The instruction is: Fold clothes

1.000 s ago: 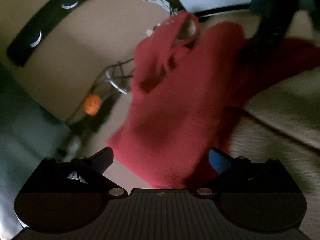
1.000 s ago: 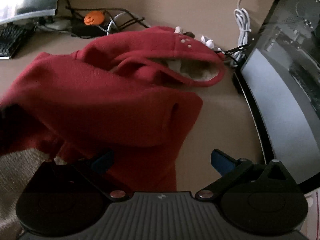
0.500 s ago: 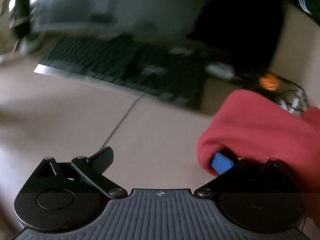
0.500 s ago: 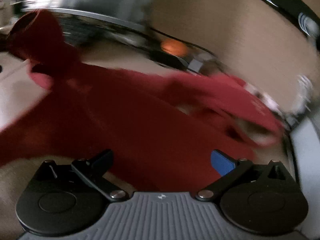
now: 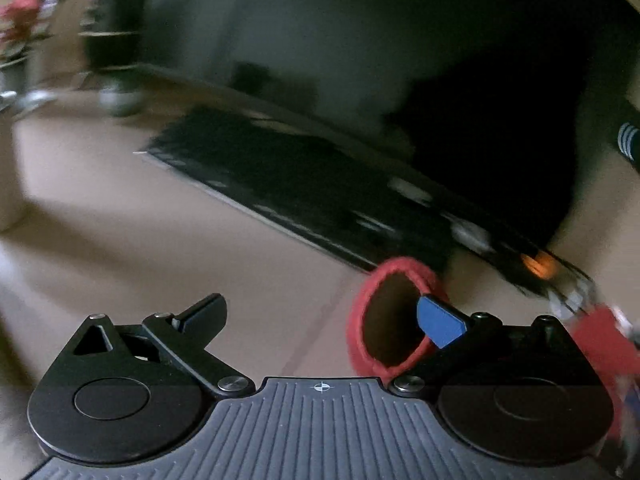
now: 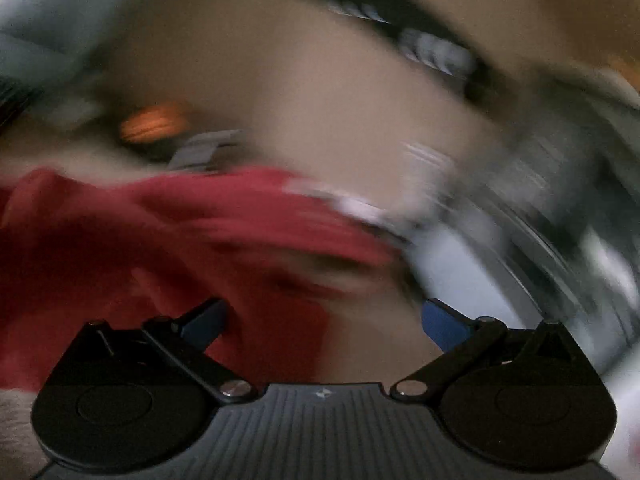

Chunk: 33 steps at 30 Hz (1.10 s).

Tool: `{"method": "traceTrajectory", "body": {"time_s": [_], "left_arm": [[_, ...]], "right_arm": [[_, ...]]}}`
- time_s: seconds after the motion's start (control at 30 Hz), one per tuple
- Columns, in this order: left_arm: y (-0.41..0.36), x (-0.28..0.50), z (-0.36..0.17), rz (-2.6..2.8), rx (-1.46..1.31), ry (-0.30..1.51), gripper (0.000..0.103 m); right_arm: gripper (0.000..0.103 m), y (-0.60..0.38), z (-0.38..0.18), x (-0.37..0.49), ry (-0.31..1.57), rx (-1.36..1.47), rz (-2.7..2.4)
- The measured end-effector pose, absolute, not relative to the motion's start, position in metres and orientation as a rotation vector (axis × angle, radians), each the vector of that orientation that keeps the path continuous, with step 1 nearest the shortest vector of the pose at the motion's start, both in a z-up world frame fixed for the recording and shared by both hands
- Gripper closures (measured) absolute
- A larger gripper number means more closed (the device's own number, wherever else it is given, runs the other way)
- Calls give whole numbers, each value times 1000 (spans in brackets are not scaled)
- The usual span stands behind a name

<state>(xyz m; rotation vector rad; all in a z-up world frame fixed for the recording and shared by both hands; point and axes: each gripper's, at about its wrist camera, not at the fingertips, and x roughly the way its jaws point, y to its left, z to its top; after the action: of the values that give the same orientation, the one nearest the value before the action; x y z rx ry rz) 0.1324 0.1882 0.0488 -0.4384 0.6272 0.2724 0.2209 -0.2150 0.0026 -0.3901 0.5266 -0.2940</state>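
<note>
A red fleece hoodie lies on the tan desk. In the left wrist view its sleeve cuff (image 5: 360, 312) faces the camera with the opening showing, and the blue right fingertip (image 5: 440, 320) sits against that opening. My left gripper (image 5: 320, 316) stands wide open, with more red cloth (image 5: 600, 340) at the far right. The right wrist view is badly blurred. There the hoodie (image 6: 160, 240) fills the lower left, partly under the left finger. My right gripper (image 6: 324, 320) is open with nothing between its fingers.
A black keyboard (image 5: 300, 192) lies slanted across the desk beyond the cuff, with a dark monitor base behind it. An orange object (image 5: 538, 266) sits among cables at the right; it appears again (image 6: 152, 124) behind the hoodie. A screen (image 6: 520, 248) is on the right.
Both cameras have swung fast. The left view turned from the hoodie's body to the keyboard, and the cuff now shows its opening at the right finger. The right view became more blurred.
</note>
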Motion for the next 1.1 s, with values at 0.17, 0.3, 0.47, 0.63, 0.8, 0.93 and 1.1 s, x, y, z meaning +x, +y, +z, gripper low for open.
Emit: {"method": "traceTrajectory", "body": {"time_s": [0.17, 0.3, 0.47, 0.63, 0.8, 0.93, 1.1], "left_arm": [[133, 145, 55, -24, -329, 637, 0], [73, 165, 49, -260, -267, 687, 0], [44, 185, 47, -71, -142, 643, 0], [87, 201, 50, 135, -169, 621, 0], [154, 184, 53, 440, -229, 598, 0], [153, 160, 61, 211, -280, 629, 0], [82, 157, 45, -336, -279, 765, 0]], "right_arm": [[0, -369, 18, 154, 606, 193, -693], [0, -418, 2, 105, 672, 467, -787], [0, -374, -1, 106, 752, 177, -503], [0, -284, -8, 145, 748, -183, -163], [0, -210, -20, 191, 735, -457, 92], [0, -189, -37, 232, 769, -531, 144], [0, -182, -45, 255, 785, -518, 158]]}}
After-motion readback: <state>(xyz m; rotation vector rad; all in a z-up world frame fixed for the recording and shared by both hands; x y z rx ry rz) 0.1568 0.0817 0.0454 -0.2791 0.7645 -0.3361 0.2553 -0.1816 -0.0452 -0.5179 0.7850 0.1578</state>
